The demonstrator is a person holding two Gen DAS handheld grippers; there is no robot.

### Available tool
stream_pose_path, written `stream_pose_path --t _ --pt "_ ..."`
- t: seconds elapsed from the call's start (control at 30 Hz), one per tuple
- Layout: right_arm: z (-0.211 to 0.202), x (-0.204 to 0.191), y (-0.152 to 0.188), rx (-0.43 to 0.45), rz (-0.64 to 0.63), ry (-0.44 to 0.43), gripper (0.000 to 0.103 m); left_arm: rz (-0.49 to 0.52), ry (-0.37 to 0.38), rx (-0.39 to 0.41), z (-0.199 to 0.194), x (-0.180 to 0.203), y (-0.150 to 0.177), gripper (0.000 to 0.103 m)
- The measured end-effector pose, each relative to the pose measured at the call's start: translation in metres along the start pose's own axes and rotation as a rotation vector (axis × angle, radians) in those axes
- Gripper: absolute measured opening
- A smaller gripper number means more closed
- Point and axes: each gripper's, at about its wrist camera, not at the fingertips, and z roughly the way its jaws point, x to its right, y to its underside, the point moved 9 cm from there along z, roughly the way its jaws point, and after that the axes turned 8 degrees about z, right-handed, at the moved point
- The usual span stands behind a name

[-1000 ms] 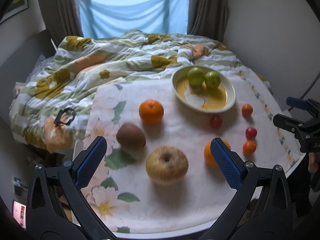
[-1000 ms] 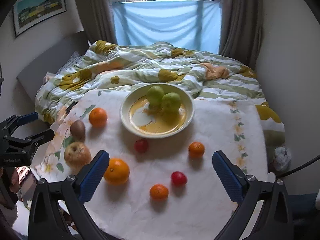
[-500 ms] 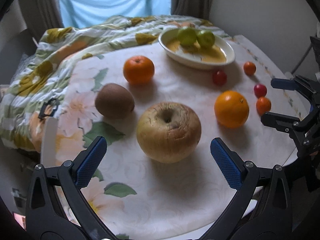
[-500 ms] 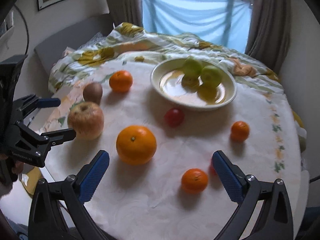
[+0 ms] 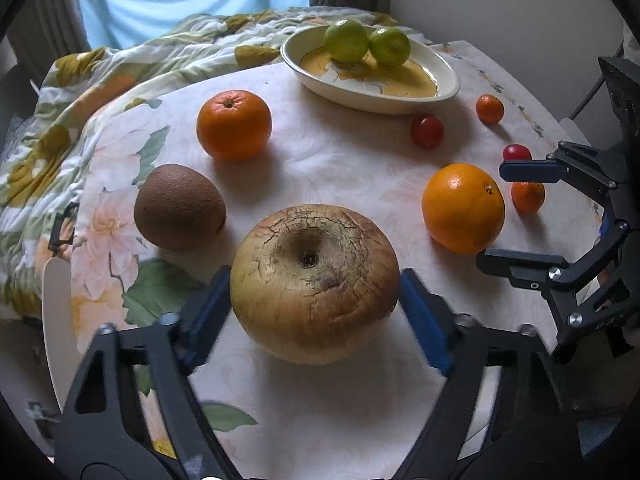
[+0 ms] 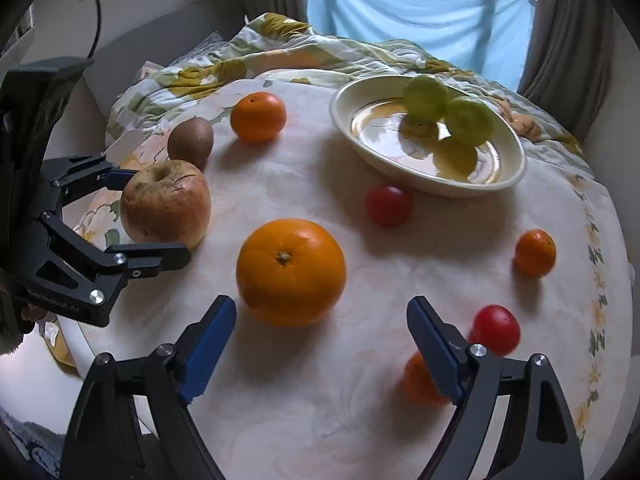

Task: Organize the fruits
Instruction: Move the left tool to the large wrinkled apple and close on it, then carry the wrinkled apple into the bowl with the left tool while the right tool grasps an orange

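A wrinkled yellow-red apple [image 5: 314, 284] sits on the round table. My left gripper [image 5: 314, 312] straddles it, blue pads close to both its sides; contact is unclear. In the right wrist view the left gripper [image 6: 152, 216] brackets the apple [image 6: 166, 204]. My right gripper [image 6: 320, 352] is open just short of a large orange [image 6: 291, 271]; it appears in the left wrist view [image 5: 508, 216] beside the orange [image 5: 463, 207]. A cream bowl [image 6: 472, 188] at the back holds two green fruits [image 6: 466, 120].
A kiwi [image 5: 179, 207] and a mandarin [image 5: 234, 124] lie left of the apple. Small red fruits [image 6: 389, 205] and small oranges [image 6: 535, 253] lie scattered on the right side. A flowered quilt [image 5: 80, 80] covers the bed behind the table.
Both grippers moved forward and down. The left one's fingers narrowed around the apple. The right one came up to the large orange and narrowed somewhat.
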Motion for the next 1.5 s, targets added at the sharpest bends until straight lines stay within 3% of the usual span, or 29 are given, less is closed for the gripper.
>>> stream_pose_path --t 0.1,0.27,0.5,0.67,1.2,1.5 --pt "0.002 -0.004 -0.002 -0.004 -0.018 -0.010 0.082 0.001 0.006 0.000 0.001 0.000 0.000 0.082" --pt "0.011 -0.010 -0.006 -0.029 -0.027 -0.035 0.068 0.003 -0.007 -0.007 0.000 0.001 0.001 0.082" --pt "0.016 -0.017 -0.011 -0.034 -0.046 -0.043 0.066 -0.007 -0.014 -0.008 0.000 0.001 0.001 0.082" --pt "0.021 -0.017 -0.013 -0.045 -0.053 -0.027 0.056 -0.017 -0.016 -0.005 -0.002 0.001 0.003 0.082" --pt "0.004 -0.017 -0.014 -0.026 -0.034 -0.034 0.055 -0.072 -0.052 -0.002 -0.019 -0.004 0.014 0.082" --pt "-0.030 -0.010 -0.029 0.014 -0.002 -0.013 0.055 -0.112 -0.058 0.039 -0.053 -0.001 -0.007 0.082"
